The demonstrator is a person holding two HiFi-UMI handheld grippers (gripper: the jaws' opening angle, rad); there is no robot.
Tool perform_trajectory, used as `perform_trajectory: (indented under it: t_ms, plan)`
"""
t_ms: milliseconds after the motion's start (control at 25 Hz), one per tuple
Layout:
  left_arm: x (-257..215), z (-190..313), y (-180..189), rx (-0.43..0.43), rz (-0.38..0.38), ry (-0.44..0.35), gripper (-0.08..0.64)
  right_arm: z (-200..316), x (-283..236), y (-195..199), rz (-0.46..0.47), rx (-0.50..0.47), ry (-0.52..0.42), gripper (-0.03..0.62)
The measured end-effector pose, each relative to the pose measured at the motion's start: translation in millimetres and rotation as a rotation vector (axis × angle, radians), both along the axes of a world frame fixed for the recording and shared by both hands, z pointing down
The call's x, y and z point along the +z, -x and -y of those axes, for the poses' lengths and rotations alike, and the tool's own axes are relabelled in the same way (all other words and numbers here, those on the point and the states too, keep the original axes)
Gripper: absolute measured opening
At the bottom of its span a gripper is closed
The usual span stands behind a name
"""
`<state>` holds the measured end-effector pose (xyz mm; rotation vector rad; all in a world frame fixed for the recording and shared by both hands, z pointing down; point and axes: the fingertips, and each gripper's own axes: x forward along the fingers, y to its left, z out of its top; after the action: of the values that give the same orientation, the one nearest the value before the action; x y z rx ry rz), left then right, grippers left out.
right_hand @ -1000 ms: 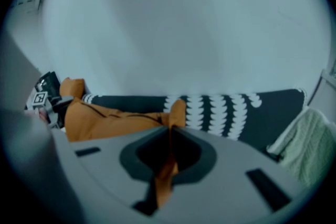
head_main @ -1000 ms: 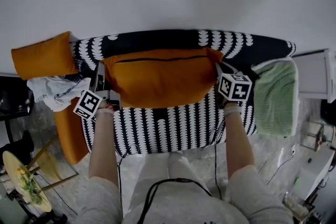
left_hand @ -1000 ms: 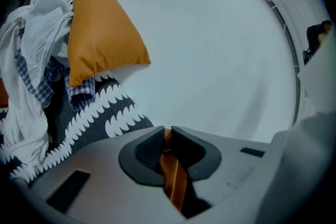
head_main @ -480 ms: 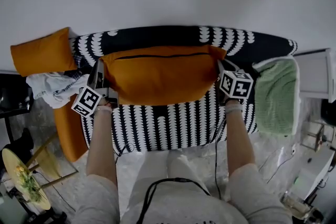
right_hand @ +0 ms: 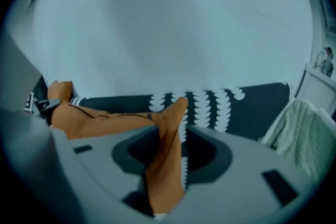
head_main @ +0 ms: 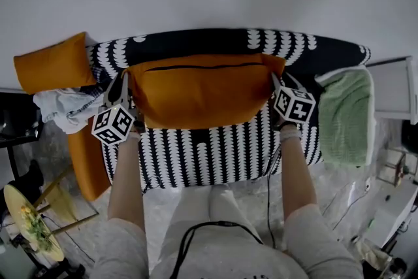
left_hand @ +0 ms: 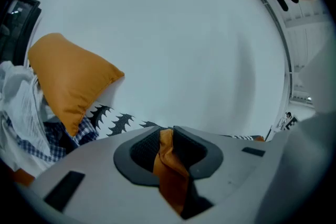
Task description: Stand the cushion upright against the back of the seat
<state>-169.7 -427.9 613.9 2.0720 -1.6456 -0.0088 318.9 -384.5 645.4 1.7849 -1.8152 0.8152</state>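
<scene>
A big orange cushion (head_main: pixel 202 91) stands on its long edge on the black-and-white patterned seat (head_main: pixel 215 147) and leans on the seat's dark back (head_main: pixel 196 42). My left gripper (head_main: pixel 124 85) is at the cushion's left corner. In the left gripper view its jaws (left_hand: pixel 167 147) pinch a fold of orange fabric (left_hand: pixel 170 176) while they are opening. My right gripper (head_main: pixel 274 85) is at the right corner. There its jaws (right_hand: pixel 176 149) are opening, and the cushion's corner (right_hand: pixel 163 165) hangs loose in the gap with the seat's pattern showing beside it.
A second orange cushion (head_main: pixel 55 66) and crumpled white and checked cloth (head_main: pixel 65 108) lie at the seat's left end. A green towel (head_main: pixel 346 117) drapes over a white chair on the right. A round side table (head_main: pixel 29 222) stands at the lower left. A white wall is behind.
The cushion has shifted a little up and back against the seat's back. The left gripper has rolled, so its marker cube faces differently. Both hands stayed about where they were.
</scene>
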Motion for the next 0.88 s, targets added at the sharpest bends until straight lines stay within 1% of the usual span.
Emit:
perform_trajectory:
  t_ms: [80, 160, 320, 480, 640, 880]
  plan:
    - [-2, -2, 1, 0.005, 0.038, -0.003, 0.098, -3, 0, -4, -0.001, 0.011, 0.0, 0.169]
    - [-2, -5, 2, 0.0, 0.047, -0.005, 0.108, -7, -2, -7, -0.004, 0.021, 0.001, 0.18]
    - [0, -18, 3, -0.027, 0.015, -0.007, 0.11, -18, -4, -13, 0.004, 0.048, -0.011, 0.187]
    - [-1, -31, -1, -0.029, 0.019, -0.017, 0.11, -28, -6, -13, 0.007, 0.052, -0.019, 0.187]
    - [-4, -42, -4, -0.045, -0.025, -0.03, 0.11, -39, -9, -15, 0.019, 0.062, -0.029, 0.187]
    - [0, -60, -11, -0.014, 0.005, -0.019, 0.11, -54, -5, -11, 0.029, 0.055, -0.03, 0.186]
